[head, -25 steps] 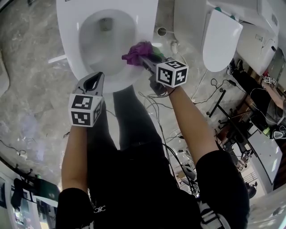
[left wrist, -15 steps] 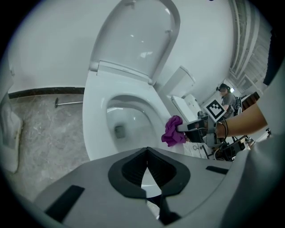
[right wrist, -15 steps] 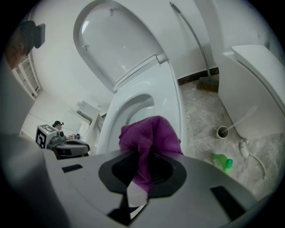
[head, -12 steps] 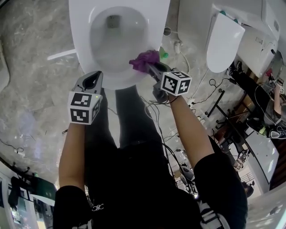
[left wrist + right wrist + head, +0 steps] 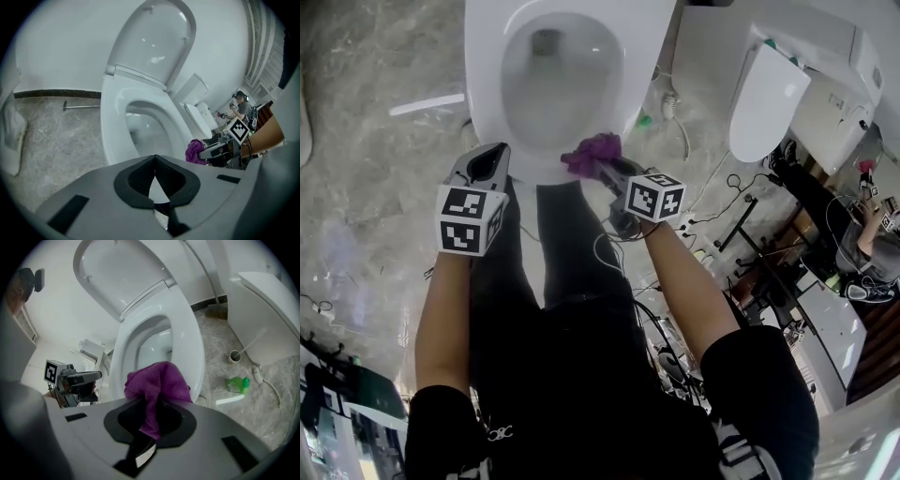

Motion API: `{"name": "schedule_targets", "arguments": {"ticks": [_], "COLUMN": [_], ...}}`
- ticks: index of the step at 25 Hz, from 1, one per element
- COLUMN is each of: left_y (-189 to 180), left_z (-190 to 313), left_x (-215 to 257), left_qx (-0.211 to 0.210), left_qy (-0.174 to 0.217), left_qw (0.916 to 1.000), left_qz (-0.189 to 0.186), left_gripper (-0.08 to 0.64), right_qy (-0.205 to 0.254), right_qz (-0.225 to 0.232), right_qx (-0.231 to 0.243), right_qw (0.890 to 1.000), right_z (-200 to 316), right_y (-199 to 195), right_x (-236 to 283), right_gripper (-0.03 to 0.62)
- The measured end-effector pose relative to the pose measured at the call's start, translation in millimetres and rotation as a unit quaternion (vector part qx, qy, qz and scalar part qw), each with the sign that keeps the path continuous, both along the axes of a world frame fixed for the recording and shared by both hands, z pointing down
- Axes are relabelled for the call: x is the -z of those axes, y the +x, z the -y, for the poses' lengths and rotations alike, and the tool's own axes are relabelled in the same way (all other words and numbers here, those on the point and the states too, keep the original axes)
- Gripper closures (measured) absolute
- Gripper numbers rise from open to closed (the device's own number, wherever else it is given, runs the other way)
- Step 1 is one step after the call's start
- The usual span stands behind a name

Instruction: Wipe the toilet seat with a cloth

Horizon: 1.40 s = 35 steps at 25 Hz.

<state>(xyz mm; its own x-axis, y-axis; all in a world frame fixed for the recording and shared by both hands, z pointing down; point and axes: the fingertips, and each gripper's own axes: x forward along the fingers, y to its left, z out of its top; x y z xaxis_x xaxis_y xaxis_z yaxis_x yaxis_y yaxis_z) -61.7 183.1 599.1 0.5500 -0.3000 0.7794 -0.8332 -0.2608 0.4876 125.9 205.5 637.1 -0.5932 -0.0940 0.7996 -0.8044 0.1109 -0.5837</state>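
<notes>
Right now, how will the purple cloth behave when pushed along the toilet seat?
Probably floppy: the cloth bunches in soft folds where the right gripper pinches it. Likely light, since one pinch carries it. Its fuzzy weave may drag and roll up on the glossy seat rather than slide.

grey marble floor (image 5: 366, 187) all round. in the head view a second toilet (image 5: 766, 103) stands at 2 o'clock, with black cables (image 5: 741, 183) on the floor at 3 o'clock. in the right gripper view a green bottle (image 5: 236, 384) is at 4 o'clock, a white cup (image 5: 234, 356) near it at 3 o'clock, a hose (image 5: 268, 383) just beside the bottle, and a broom head (image 5: 217, 311) at 1 o'clock by the wall. in the left gripper view a bar (image 5: 82, 106) lies at 9 o'clock below the black skirting (image 5: 56, 94); a person (image 5: 241, 105) is at 3 o'clock.
</notes>
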Motion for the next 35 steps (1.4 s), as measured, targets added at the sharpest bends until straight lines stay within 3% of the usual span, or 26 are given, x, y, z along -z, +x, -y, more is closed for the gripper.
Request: {"name": "schedule_targets", "arguments": {"ticks": [5, 11, 18, 21, 27, 35], "left_y": [-8, -20, -42, -51, -69, -95], "left_z": [-5, -4, -8, -8, -11, -9], "left_x": [-6, -8, -15, -17, -17, -16], "left_qx": [0.017, 0.036, 0.066, 0.075, 0.086, 0.094], "left_qy": [-0.005, -0.006, -0.005, -0.006, -0.004, -0.001], "left_qw": [0.9998, 0.9993, 0.9978, 0.9971, 0.9963, 0.9956], "left_qz": [-0.003, -0.003, 0.002, 0.005, -0.001, 0.002], "left_gripper": [0.552, 0.552, 0.552, 0.552, 0.552, 0.552], "right_qy": [-0.025, 0.005, 0.005, 0.022, 0.048, 0.131], "right_qz": [0.010, -0.002, 0.029, 0.035, -0.007, -0.016], "right_qx": [0.017, 0.143, 0.199, 0.204, 0.153, 0.200], "right_qw": [0.999, 0.990, 0.980, 0.978, 0.987, 0.971], "right_z": [-27, -54, -54, -41, 11, 8], "right_y": [-25, -65, -93, -127, -165, -177], "right_x": [-1, 1, -2, -4, -25, -10], "right_gripper": [0.537, 0.537, 0.537, 0.537, 0.537, 0.537]}}
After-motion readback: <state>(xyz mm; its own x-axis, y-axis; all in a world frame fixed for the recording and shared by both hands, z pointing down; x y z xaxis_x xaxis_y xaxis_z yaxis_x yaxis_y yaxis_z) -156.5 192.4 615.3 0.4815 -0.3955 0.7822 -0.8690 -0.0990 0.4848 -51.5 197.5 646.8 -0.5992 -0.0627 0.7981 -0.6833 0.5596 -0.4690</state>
